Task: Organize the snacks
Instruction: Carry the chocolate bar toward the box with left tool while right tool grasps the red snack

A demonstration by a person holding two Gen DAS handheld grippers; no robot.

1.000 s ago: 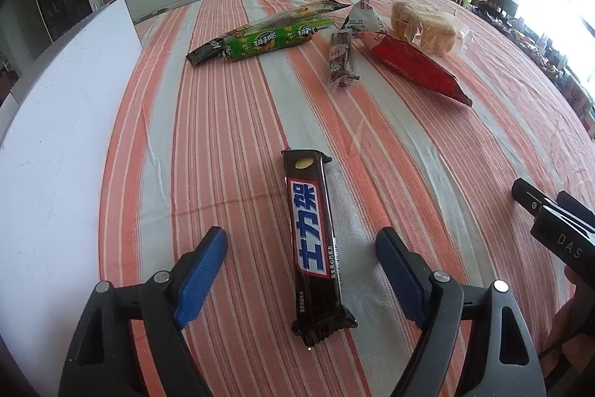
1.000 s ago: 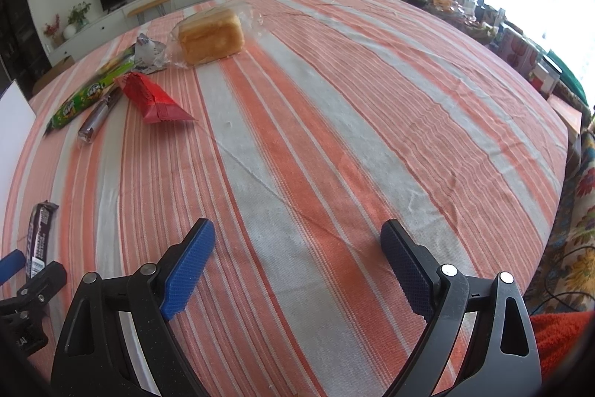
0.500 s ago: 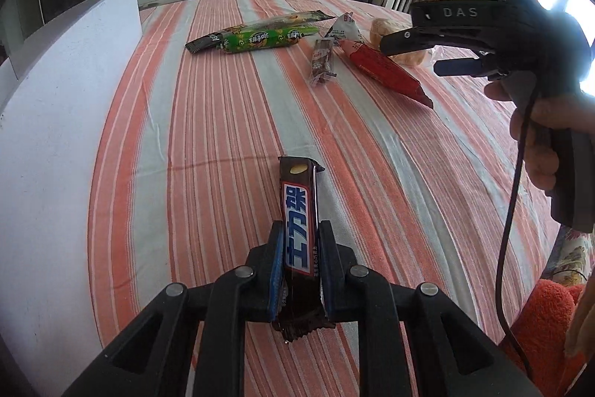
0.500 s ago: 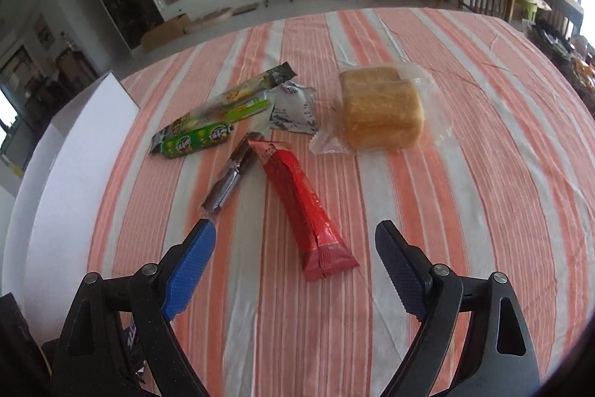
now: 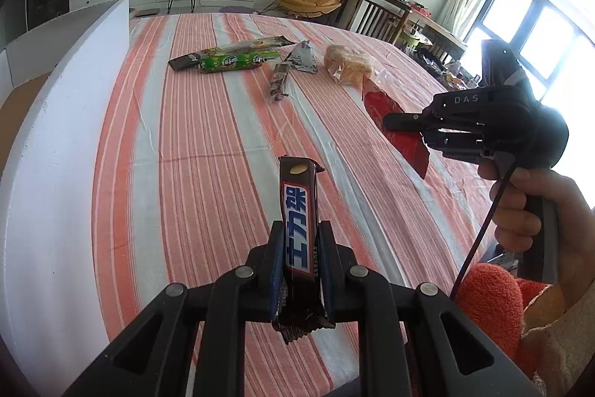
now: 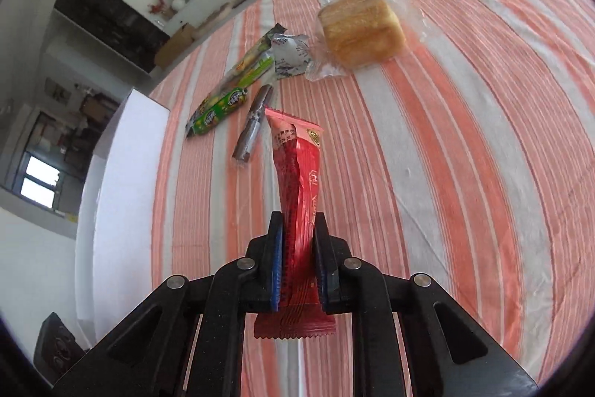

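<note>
My left gripper (image 5: 299,248) is shut on a dark brown chocolate bar (image 5: 298,211) with a blue label and holds it above the striped tablecloth (image 5: 208,144). My right gripper (image 6: 299,244) is shut on a red snack packet (image 6: 299,181) and holds it above the cloth; it also shows in the left wrist view (image 5: 394,116), with the red packet (image 5: 405,140) hanging from it. On the table lie a green packet (image 6: 219,108), a long dark-ended packet (image 5: 230,50), a small dark bar (image 6: 254,123), a silver triangular pack (image 6: 290,56) and bagged bread (image 6: 362,30).
A white foam board (image 5: 48,144) stands along the left edge of the table. Chairs, a TV cabinet and windows lie beyond the table's far edge. The person's hand (image 5: 535,207) holds the right gripper's handle.
My left gripper shut on the chocolate bar and lifted it. My right gripper moved over to the red packet, shut on it and raised it.
</note>
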